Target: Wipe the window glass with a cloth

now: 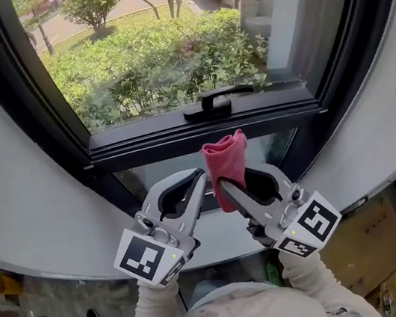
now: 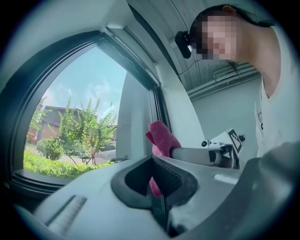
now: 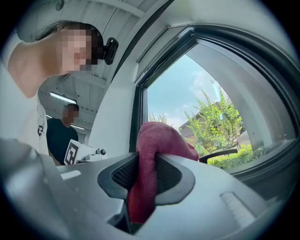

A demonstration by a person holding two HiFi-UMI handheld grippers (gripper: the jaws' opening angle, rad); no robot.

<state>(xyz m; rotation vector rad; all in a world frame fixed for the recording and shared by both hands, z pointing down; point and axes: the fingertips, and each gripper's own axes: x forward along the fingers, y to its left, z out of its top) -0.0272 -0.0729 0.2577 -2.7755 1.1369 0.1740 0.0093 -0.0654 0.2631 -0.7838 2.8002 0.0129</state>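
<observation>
A pink cloth (image 1: 226, 158) is bunched up in front of the black window frame (image 1: 201, 132), just below the big glass pane (image 1: 162, 39). My right gripper (image 1: 222, 182) is shut on the cloth (image 3: 152, 140), which bulges out above the jaws and hangs down between them. My left gripper (image 1: 201, 177) sits close beside it on the left, jaws shut with nothing seen between them. In the left gripper view the cloth (image 2: 161, 137) shows just beyond my left gripper (image 2: 157, 190). The window's black handle (image 1: 217, 102) lies flat on the frame above the cloth.
A narrow lower pane (image 1: 148, 176) sits under the frame. White wall (image 1: 18, 170) curves around both sides of the window. Cardboard boxes (image 1: 371, 237) stand at the lower right. A person in a dark shirt (image 3: 63, 133) stands behind in the room.
</observation>
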